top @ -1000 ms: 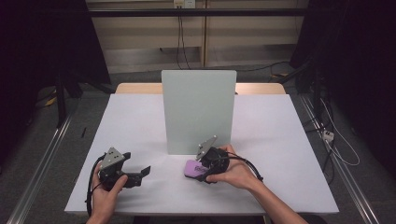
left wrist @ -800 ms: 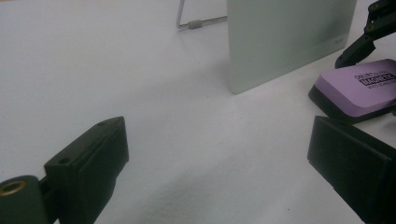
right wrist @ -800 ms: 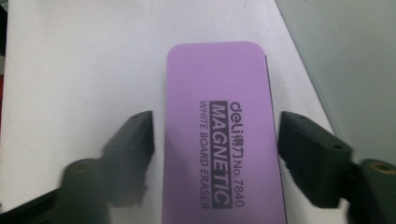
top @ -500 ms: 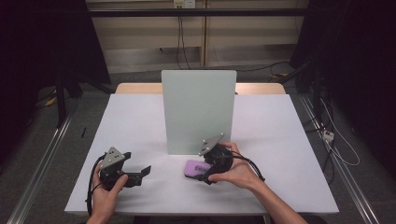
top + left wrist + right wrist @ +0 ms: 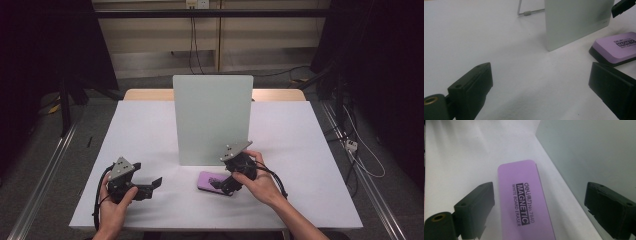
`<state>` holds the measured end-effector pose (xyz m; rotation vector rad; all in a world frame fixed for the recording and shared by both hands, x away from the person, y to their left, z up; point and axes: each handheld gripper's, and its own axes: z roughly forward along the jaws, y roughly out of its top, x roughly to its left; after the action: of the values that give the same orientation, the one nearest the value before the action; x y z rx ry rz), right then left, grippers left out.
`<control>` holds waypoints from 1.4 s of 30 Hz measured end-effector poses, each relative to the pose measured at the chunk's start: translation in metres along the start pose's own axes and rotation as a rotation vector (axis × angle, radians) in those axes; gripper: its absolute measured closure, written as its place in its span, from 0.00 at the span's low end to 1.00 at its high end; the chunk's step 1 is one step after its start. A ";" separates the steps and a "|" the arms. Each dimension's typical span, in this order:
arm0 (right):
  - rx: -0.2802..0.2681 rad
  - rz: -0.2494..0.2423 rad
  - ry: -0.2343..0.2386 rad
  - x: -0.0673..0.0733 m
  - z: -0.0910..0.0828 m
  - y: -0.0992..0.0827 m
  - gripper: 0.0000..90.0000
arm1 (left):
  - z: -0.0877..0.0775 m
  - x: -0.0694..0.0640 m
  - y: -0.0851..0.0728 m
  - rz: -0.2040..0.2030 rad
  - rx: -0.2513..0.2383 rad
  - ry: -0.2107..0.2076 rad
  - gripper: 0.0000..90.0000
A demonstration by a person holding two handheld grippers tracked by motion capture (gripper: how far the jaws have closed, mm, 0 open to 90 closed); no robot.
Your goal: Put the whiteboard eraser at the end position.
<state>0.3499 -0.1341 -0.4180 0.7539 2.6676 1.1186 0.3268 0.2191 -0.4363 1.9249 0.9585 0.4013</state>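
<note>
Eraser (image 5: 524, 202): was positioned between the widely spread fingers (image 5: 475, 211) of the right gripper (image 5: 226, 183).
Board (image 5: 212, 117): was stood just beyond.
Left gripper (image 5: 150, 186): was held wide, empty.

The purple eraser (image 5: 524, 202) carries dark print on its top face. In the right gripper view the print reads "deli" followed by small characters too fine to make out, then "No. 7840"; below that stands "MAGNETIC" in light letters on a dark bar, and under it "WHITE BOARD ERASER". In the left gripper view the same eraser (image 5: 616, 46) shows "MAGNETIC" legibly, while the lines above and below it are too small to read.
</note>
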 end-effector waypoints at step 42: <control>-0.227 0.285 -0.327 -0.026 -0.066 -0.077 0.07 | -0.001 0.003 0.000 -0.030 -0.001 0.017 0.06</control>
<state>0.3210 -0.2338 -0.4265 1.1817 2.1704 1.2122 0.3278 0.2220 -0.4363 1.9068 0.9965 0.4018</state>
